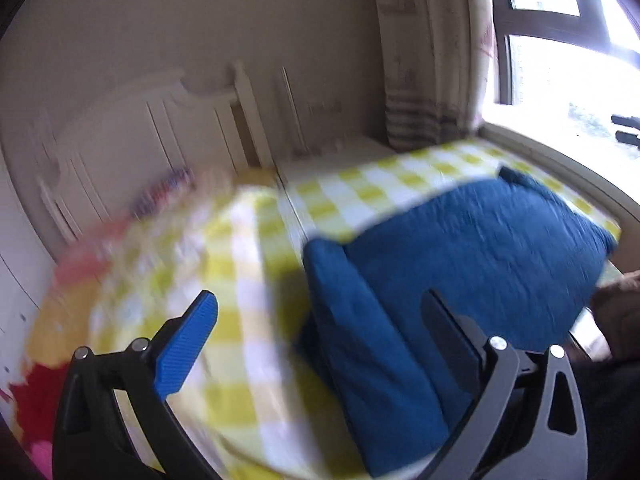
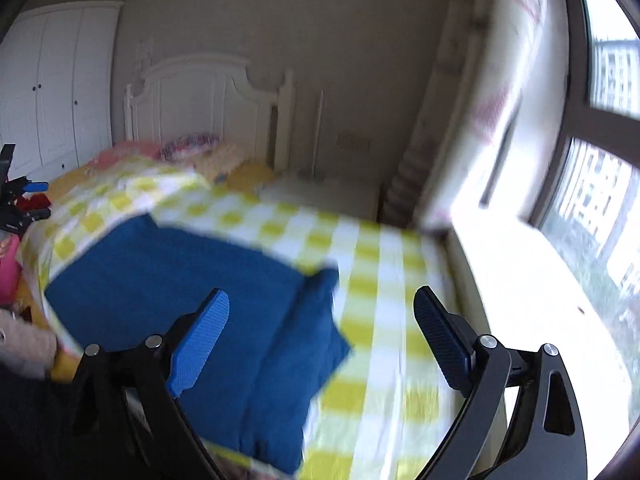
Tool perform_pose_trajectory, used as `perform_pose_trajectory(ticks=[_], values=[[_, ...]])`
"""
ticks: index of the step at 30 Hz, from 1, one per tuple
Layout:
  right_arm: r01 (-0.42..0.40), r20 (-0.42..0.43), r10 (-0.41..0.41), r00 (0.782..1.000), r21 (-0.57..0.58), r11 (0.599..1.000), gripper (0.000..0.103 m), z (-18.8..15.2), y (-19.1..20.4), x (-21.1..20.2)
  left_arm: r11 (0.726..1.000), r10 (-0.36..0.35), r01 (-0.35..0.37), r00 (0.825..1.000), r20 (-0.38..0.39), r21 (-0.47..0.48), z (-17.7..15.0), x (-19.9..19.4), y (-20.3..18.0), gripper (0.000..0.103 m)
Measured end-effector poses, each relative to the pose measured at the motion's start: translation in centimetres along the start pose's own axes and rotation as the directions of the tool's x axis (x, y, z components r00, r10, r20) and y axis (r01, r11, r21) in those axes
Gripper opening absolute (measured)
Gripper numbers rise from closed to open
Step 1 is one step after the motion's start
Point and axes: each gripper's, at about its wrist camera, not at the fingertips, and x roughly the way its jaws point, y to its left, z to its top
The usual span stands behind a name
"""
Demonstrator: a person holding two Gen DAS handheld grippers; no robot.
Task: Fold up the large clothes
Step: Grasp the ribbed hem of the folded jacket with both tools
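Note:
A dark blue garment (image 1: 460, 248) lies folded flat on a bed with a yellow and white check sheet (image 1: 248, 280); one long side panel is turned in along its edge. My left gripper (image 1: 320, 296) hovers above its near left part, open, with nothing between the blue pads. In the right wrist view the same blue garment (image 2: 180, 272) lies left of centre on the check sheet (image 2: 384, 288). My right gripper (image 2: 322, 294) hangs open over the garment's right corner and holds nothing. The picture is blurred in both views.
A white headboard (image 2: 200, 92) and colourful pillows (image 2: 192, 146) are at the far end. A white wardrobe (image 2: 52, 88) stands left, a curtain (image 1: 432, 60) and bright window (image 2: 600, 200) with a wide sill right. Red and pink cloth (image 1: 32, 396) lies at the bed's left edge.

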Motion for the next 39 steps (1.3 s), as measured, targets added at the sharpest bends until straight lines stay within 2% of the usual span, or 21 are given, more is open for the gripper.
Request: perform_pose_trajectory(ticks=[2,3,5,7,9,11,12,13,15,16,18,20,22,23,24,25,28,31,39], values=[[-0.016,0.097,0.016,0.995,0.002,1.0,0.092,3.4,1.5,1.2,0.999,-0.003,0.006,0.997,0.071,-0.049,3.0,0.3,-0.3,0.101],[-0.025,0.115,0.024,0.993,0.011,1.0,0.092,4.3,2.0,2.1,0.995,-0.017,0.027,0.994,0.105,-0.091,4.3,0.9,-0.4,0.101],[-0.043,0.127,0.036,0.991,0.05,0.998,0.092,6.0,3.4,5.6,0.97,-0.063,0.098,0.986,0.157,-0.224,6.5,3.3,-0.5,0.101],[-0.075,0.073,0.068,0.995,0.097,0.992,0.092,6.7,4.9,10.5,0.925,-0.106,0.149,0.984,0.14,-0.35,7.6,6.3,-0.8,0.101],[-0.094,0.005,0.094,0.996,0.117,0.989,0.091,6.5,6.6,14.9,0.863,-0.153,0.175,0.985,0.086,-0.474,7.9,10.2,-1.5,0.101],[-0.091,-0.071,0.099,0.993,0.102,0.991,0.089,5.6,8.5,18.8,0.831,-0.167,0.153,0.986,0.021,-0.536,7.7,13.1,-2.7,0.1],[-0.088,-0.113,0.099,0.989,0.093,0.992,0.08,4.7,9.5,20.5,0.829,-0.17,0.139,0.985,-0.006,-0.542,7.5,14.3,-3.3,0.1],[-0.084,-0.156,0.096,0.983,0.082,0.993,0.073,4.0,10.4,22.0,0.838,-0.167,0.116,0.985,-0.049,-0.533,7.4,15.9,-4.4,0.1],[-0.07,-0.232,0.08,0.969,0.052,0.996,0.069,2.7,11.9,24.8,0.876,-0.125,0.056,0.986,-0.112,-0.479,7.2,18.0,-6.0,0.1],[-0.065,-0.247,0.075,0.966,0.047,0.997,0.069,2.2,12.3,25.7,0.895,-0.096,0.022,0.985,-0.144,-0.446,7.2,19.3,-6.9,0.101],[-0.057,-0.258,0.069,0.964,0.052,0.997,0.069,1.5,12.6,26.3,0.913,-0.072,-0.005,0.982,-0.174,-0.407,6.4,20.9,-8.1,0.101],[-0.04,-0.271,0.051,0.961,0.045,0.998,0.069,0.7,12.6,27.3,0.936,-0.019,-0.058,0.977,-0.213,-0.348,5.6,23.0,-9.1,0.101],[-0.028,-0.303,0.037,0.952,0.033,0.999,0.069,-0.4,12.5,28.4,0.954,0.035,-0.109,0.966,-0.255,-0.28,4.6,25.4,-9.7,0.101],[-0.032,-0.337,0.041,0.941,0.034,0.999,0.069,-1.4,12.5,29.5,0.959,0.043,-0.121,0.956,-0.29,-0.255,3.9,26.8,-10.0,0.101],[-0.047,-0.369,0.066,0.927,0.059,0.997,0.07,-2.3,12.4,30.6,0.96,0.01,-0.106,0.938,-0.347,-0.258,2.9,28.6,-10.1,0.101],[-0.055,-0.379,0.082,0.922,0.08,0.995,0.07,-2.8,12.1,31.1,0.956,-0.017,-0.092,0.93,-0.368,-0.279,2.3,29.3,-9.8,0.101],[-0.064,-0.382,0.092,0.919,0.087,0.994,0.076,-3.3,12.3,32.0,0.945,-0.042,-0.076,0.937,-0.348,-0.319,1.6,29.7,-9.1,0.101],[-0.07,-0.394,0.1,0.914,0.09,0.993,0.078,-3.8,12.4,32.4,0.94,-0.06,-0.064,0.935,-0.349,-0.334,0.9,30.1,-8.9,0.101],[-0.07,-0.408,0.109,0.906,0.108,0.992,0.082,-4.1,12.1,32.8,0.942,-0.057,-0.066,0.934,-0.352,-0.328,0.9,30.1,-9.1,0.101]])
